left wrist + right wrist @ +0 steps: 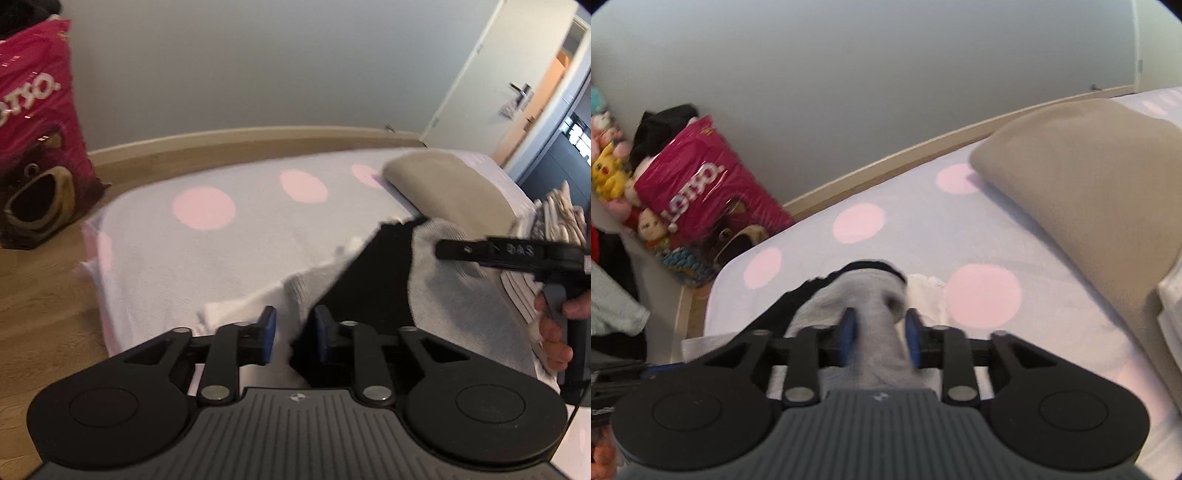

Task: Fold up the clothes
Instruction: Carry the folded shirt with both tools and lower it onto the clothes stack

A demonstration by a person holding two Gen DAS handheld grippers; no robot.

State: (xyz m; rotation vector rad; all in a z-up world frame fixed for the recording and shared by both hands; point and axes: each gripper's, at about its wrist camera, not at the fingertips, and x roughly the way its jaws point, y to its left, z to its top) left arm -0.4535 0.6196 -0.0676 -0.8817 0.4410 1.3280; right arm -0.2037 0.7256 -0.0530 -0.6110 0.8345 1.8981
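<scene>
A plain pale grey wall (258, 66) stands behind a low bed with a light wooden frame (240, 138), its pale lilac sheet with big pink dots (960, 236) lit by soft, even light. Light wooden plank flooring (40, 295) runs alongside. A glossy magenta bag printed with a bear's face (37, 140) leans at the wall. At the right stands a white door with a metal handle (491, 85).

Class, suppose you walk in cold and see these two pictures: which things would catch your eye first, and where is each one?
First, the big pink spots on the pale bedsheet that fills the middle of both views. Next, the bright pink bag with a bear's face, on the floor by the wall at the bed's far left corner, soft toys heaped beside it. Then the grey and black garment on the bed's near edge, lying between the blue pads of the right claw.
</scene>
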